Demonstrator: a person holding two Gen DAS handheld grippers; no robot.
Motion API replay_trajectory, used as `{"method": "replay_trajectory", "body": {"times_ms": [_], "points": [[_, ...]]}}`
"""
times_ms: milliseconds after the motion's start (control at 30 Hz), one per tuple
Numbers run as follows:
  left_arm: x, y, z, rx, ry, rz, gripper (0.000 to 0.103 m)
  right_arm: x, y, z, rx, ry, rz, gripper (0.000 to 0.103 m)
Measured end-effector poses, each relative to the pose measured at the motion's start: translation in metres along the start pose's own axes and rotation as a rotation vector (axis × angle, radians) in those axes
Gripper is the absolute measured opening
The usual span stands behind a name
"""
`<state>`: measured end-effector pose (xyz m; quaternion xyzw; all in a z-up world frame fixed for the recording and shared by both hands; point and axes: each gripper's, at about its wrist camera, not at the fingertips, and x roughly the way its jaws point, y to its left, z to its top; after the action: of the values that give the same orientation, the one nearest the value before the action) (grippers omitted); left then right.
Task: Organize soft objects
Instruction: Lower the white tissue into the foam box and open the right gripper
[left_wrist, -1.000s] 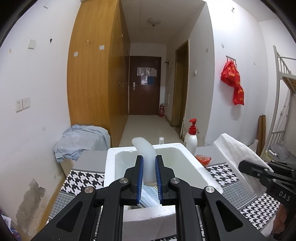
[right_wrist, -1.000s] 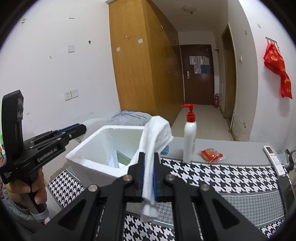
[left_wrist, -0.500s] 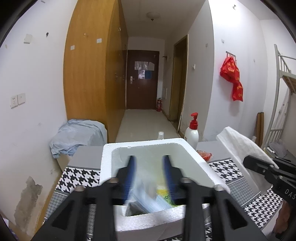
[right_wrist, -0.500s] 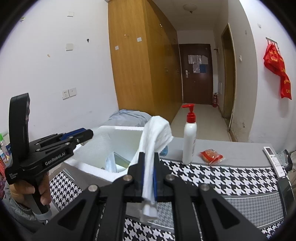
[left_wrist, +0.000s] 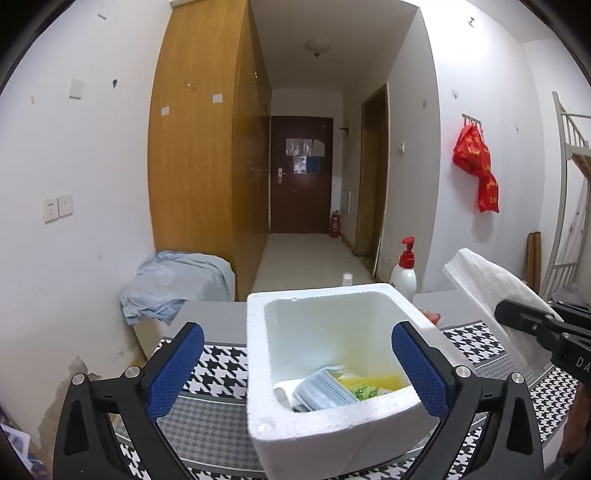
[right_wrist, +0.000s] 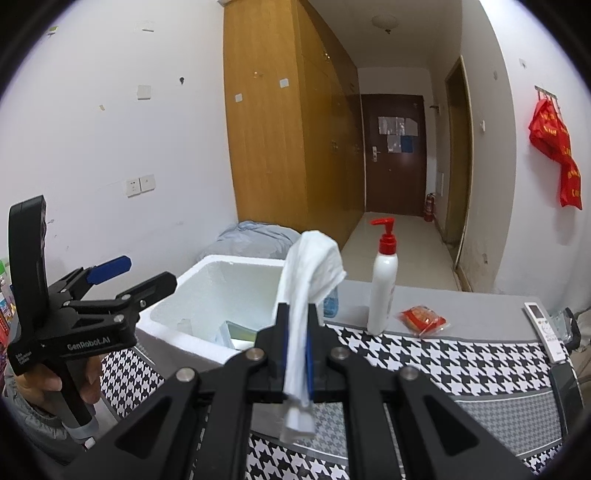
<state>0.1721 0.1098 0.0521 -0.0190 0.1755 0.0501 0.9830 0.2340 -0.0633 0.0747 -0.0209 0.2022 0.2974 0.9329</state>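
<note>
White cloth (right_wrist: 295, 332) clamped in right gripper (right_wrist: 295, 350); left gripper (left_wrist: 297, 373) just opened wide, empty.

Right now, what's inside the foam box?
Inside the foam box: a pale blue-and-white packet and a yellow-green packet on the bottom. The near wall hides the rest of the floor, and anything under them is covered.

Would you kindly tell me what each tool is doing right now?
Left tool: open, empty, jaws just opened over the foam box.
Right tool: shut on the white cloth.
</note>
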Motion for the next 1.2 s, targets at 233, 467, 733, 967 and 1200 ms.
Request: {"method": "replay_trajectory", "body": {"times_ms": [233, 467, 733, 967, 1200], "points": [[-0.009, 0.012, -0.007, -0.01, -0.009, 0.014, 0.102, 0.006, 0.008, 0.007, 0.005, -0.003, 0.017, 0.009], [-0.012, 0.025, -0.009, -0.025, -0.009, 0.045, 0.102, 0.018, 0.019, 0.011, -0.012, 0.014, 0.047, 0.009], [-0.015, 0.038, -0.013, -0.043, -0.003, 0.054, 0.102, 0.029, 0.031, 0.016, -0.032, 0.02, 0.071, 0.009], [-0.021, 0.049, -0.017, -0.051, 0.006, 0.072, 0.102, 0.045, 0.042, 0.02, -0.044, 0.043, 0.082, 0.009], [-0.028, 0.054, -0.02, -0.06, 0.003, 0.077, 0.102, 0.058, 0.046, 0.025, -0.039, 0.057, 0.095, 0.009]]}}
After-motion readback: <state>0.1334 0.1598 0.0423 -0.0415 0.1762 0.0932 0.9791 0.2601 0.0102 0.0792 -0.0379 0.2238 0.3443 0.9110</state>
